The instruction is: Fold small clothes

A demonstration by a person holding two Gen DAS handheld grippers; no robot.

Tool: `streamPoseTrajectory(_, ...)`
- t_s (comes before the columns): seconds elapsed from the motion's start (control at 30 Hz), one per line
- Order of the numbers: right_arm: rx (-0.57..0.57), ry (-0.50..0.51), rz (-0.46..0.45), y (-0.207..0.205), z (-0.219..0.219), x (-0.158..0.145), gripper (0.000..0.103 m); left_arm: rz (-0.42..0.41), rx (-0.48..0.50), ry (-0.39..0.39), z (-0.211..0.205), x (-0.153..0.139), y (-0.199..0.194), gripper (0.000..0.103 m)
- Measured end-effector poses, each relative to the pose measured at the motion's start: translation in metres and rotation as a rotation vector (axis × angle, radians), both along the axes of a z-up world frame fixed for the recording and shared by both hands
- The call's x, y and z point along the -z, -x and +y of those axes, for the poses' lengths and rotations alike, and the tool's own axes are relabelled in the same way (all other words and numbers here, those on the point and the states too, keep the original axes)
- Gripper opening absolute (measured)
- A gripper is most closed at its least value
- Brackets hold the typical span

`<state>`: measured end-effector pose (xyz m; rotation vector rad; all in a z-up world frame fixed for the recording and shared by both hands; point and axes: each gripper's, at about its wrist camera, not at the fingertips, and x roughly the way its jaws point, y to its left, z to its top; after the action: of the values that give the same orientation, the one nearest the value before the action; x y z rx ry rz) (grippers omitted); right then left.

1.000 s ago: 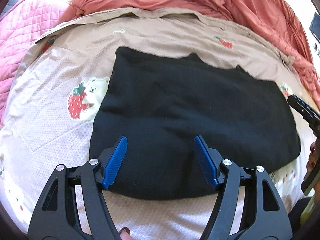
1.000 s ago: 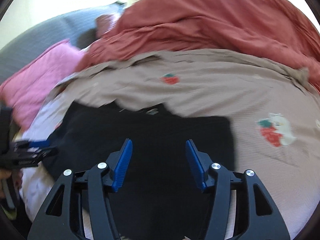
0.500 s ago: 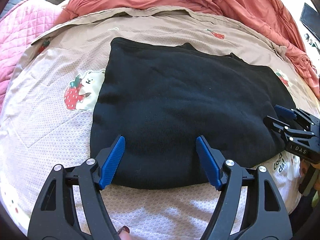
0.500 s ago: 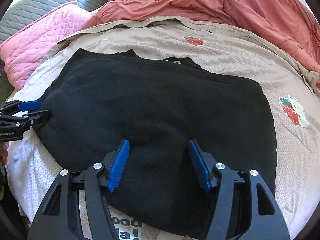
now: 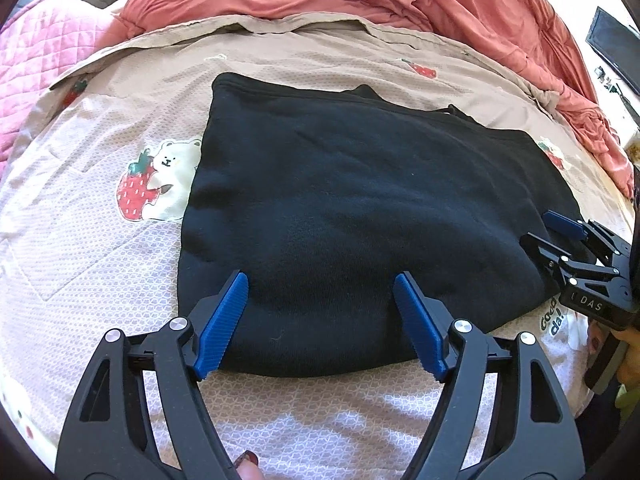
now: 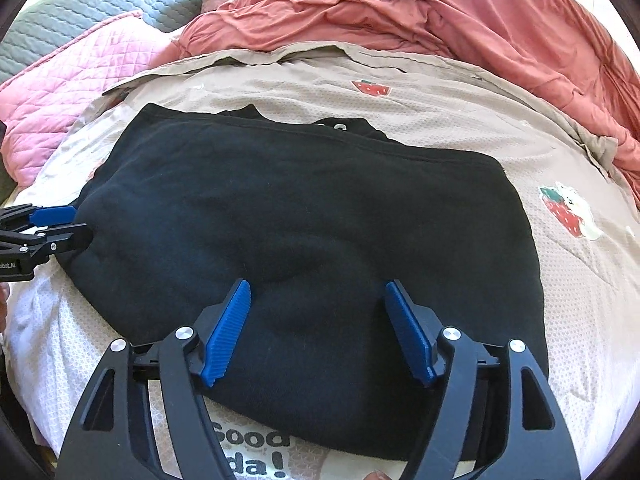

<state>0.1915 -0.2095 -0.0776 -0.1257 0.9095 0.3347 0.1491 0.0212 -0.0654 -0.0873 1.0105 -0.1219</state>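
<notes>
A black top (image 5: 360,208) lies flat and folded on a bed, on a beige blanket (image 5: 100,248) with strawberry and bear pictures on it. In the left wrist view the top fills the middle, and a strawberry bear picture (image 5: 156,184) sits just beside it at 9 o'clock. The left gripper (image 5: 320,304) is at 6 o'clock over the near edge of the top. Its jaws are spread wide and have just been opening; the blue pads do not squeeze the cloth, though the top's near edge lies under the gap between them. The right gripper (image 5: 556,232) shows at 3 o'clock, at the right edge of the top. In the right wrist view the right gripper's jaws are spread wide too, have just been opening, and pinch nothing, with the cloth lying below them. A red-orange cover (image 6: 420,12) is bunched up at 12 o'clock, and a pink quilt (image 6: 72,80) lies at 10 o'clock.
</notes>
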Motion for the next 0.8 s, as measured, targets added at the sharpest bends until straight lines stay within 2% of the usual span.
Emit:
streamPoseTrajectory(0.4, 0.042, 0.032, 0.028, 0.015, -0.002, -0.001, 0.081, 0.027, -0.004, 0.055, 0.007, -0.006, 0.001, 0.07)
streamPoseTrajectory(0.7, 0.092, 0.028, 0.084, 0.03, -0.004, 0.003, 0.092, 0.075, -0.007, 0.099, 0.018, -0.006, 0.002, 0.07)
streamPoseTrajectory(0.8, 0.111, 0.016, 0.096, 0.034, -0.006, 0.002, 0.092, 0.08, -0.004, 0.106, 0.019, -0.01, 0.004, 0.07)
